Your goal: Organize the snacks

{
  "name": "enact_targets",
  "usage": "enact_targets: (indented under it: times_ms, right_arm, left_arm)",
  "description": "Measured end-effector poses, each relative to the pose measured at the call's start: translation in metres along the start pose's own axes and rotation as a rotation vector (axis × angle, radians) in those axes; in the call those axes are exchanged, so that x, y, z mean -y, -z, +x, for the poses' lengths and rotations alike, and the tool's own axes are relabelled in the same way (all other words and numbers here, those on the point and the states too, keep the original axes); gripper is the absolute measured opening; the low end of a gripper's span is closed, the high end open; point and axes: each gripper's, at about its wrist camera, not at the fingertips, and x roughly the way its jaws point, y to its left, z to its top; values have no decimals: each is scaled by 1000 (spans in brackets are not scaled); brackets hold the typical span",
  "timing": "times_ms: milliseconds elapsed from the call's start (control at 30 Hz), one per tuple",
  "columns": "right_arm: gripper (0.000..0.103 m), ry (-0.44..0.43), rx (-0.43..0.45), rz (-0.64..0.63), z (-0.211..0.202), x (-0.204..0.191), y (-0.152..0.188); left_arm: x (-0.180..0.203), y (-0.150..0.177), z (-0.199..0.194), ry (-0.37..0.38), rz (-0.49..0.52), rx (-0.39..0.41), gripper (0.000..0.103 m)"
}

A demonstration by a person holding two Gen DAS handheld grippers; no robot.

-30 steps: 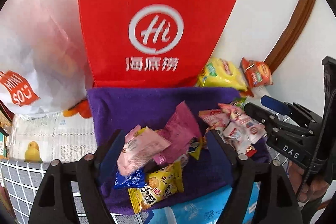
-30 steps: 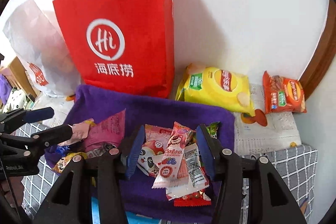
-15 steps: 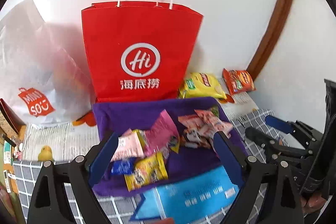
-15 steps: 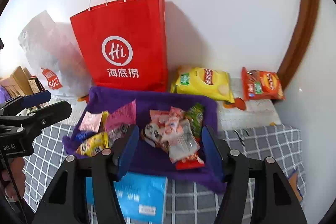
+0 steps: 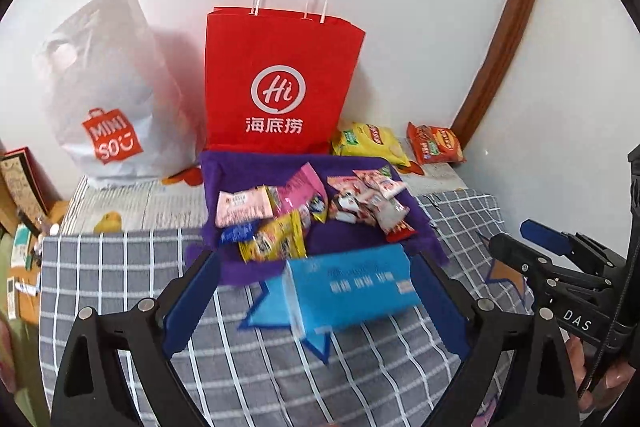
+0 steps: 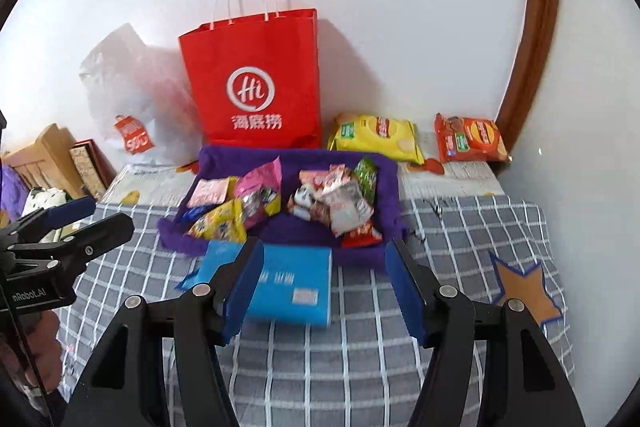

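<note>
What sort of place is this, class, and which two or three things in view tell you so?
Probably a home bedroom: a grey checked bedsheet covers a soft surface against a white wall, with a wooden bed frame at the corner and shopping bags, a red Haidilao paper bag and a white Miniso bag.

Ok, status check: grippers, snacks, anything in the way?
Left gripper open, empty. Right gripper open, empty. Small snack packets piled on purple cloth. Flat blue packet lies in front of it.

- Left hand-held gripper (image 5: 316,301) gapes wide over a blue packet (image 5: 352,291) on the checked cloth (image 5: 120,267).
- Small snack packets (image 5: 304,211) lie heaped on a purple cloth (image 5: 248,167).
- Red paper bag (image 5: 280,83) stands upright behind.
</note>
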Motion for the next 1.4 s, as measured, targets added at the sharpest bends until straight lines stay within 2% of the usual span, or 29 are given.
enact_targets:
  times_ms: [100,233,333,433,500,667,767,1400]
  right_arm:
    - [63,-4,-1,25,-16,4,17]
    - [83,19,17,36,-37,7,39]
    - [84,54,51,13,-54,5,59]
    - [87,36,68,40,-66,10,74]
    - [88,24,72,55,-71,15,83]
    - [88,64,88,62,-83,24,99]
    - [92,57,96,57,-90,26,106]
    - [94,50,144,65,-113,28,120]
  left_arm:
    - [9,14,-18,-17,11,20,96]
    - [22,33,-42,-33,28,53,96]
    - [30,45,-55,-34,32,66,97]
    - [41,59,-66,-44,46,72,97]
    - [50,68,-72,-57,57,74,98]
    - [66,88,-86,-79,71,91,98]
    - [71,96,-92,-79,63,96,98]
    - [80,103,-109,-85,59,114,98]
